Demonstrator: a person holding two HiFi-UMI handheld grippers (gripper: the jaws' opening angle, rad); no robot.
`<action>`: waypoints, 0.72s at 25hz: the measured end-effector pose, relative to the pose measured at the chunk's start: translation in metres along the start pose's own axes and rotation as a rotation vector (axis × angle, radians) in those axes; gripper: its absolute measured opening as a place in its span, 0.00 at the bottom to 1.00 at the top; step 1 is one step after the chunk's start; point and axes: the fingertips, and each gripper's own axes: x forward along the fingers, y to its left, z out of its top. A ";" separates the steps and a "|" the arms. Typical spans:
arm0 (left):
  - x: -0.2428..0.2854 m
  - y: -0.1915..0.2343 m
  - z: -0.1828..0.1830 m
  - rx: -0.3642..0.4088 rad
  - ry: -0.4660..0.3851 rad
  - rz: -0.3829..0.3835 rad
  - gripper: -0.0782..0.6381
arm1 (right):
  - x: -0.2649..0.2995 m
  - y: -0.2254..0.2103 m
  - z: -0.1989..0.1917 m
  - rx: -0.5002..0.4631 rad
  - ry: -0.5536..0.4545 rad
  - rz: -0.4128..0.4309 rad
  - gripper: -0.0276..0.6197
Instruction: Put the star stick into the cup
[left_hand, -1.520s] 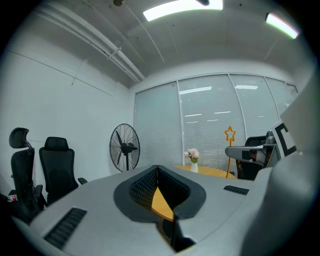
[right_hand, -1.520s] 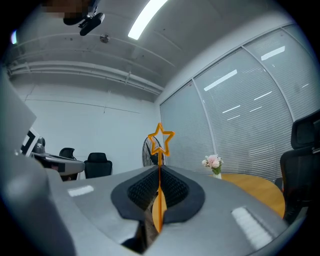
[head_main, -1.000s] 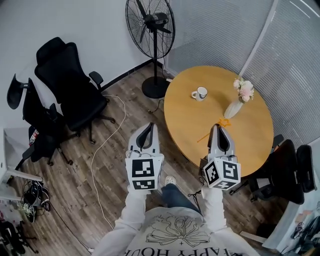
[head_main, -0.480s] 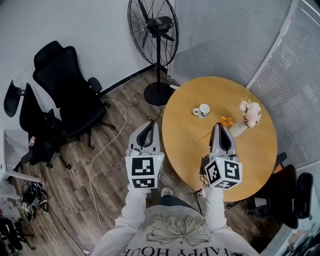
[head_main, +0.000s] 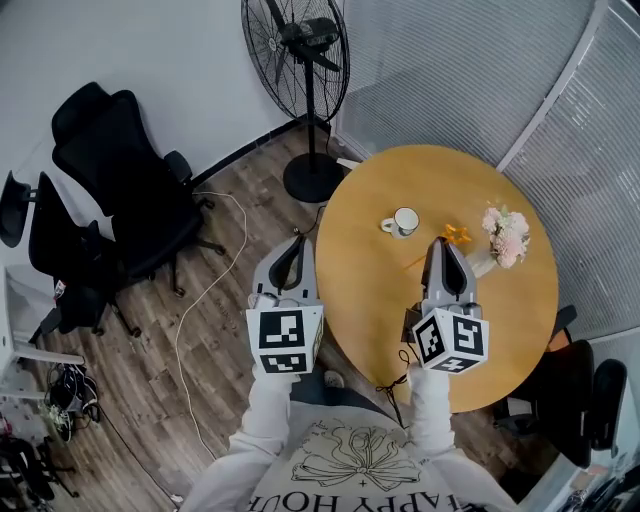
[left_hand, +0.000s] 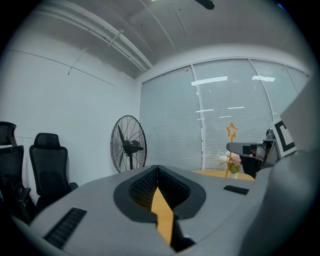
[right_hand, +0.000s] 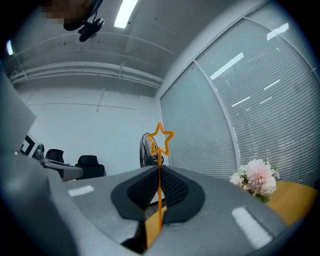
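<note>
My right gripper (head_main: 443, 243) is shut on the orange star stick (head_main: 456, 235) and holds it above the round wooden table (head_main: 380, 290). In the right gripper view the stick (right_hand: 160, 145) stands upright between the closed jaws, its star above the tips. The white cup (head_main: 404, 220) stands on the table just left of and beyond the star. My left gripper (head_main: 297, 242) hangs shut and empty over the floor beside the table's left edge. From the left gripper view, the star stick (left_hand: 231, 132) shows at the right.
A vase of pink flowers (head_main: 503, 238) stands on the table right of the star, also flowers (right_hand: 257, 177). A standing fan (head_main: 297, 60) is beyond the table. Black office chairs (head_main: 110, 170) and a white cable (head_main: 200, 300) are on the wood floor at left.
The right gripper, holding the star stick, has come nearer the cup. The whole view has shifted, so the table now lies more under both grippers.
</note>
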 end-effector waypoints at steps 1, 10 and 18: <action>0.004 0.002 0.000 -0.002 0.005 -0.003 0.12 | 0.004 -0.001 -0.001 0.002 0.001 -0.003 0.07; 0.058 0.006 -0.015 0.006 0.035 -0.056 0.12 | 0.036 -0.016 -0.015 -0.002 -0.026 -0.038 0.07; 0.132 0.003 -0.025 0.019 0.084 -0.174 0.12 | 0.083 -0.037 -0.028 0.002 -0.051 -0.123 0.07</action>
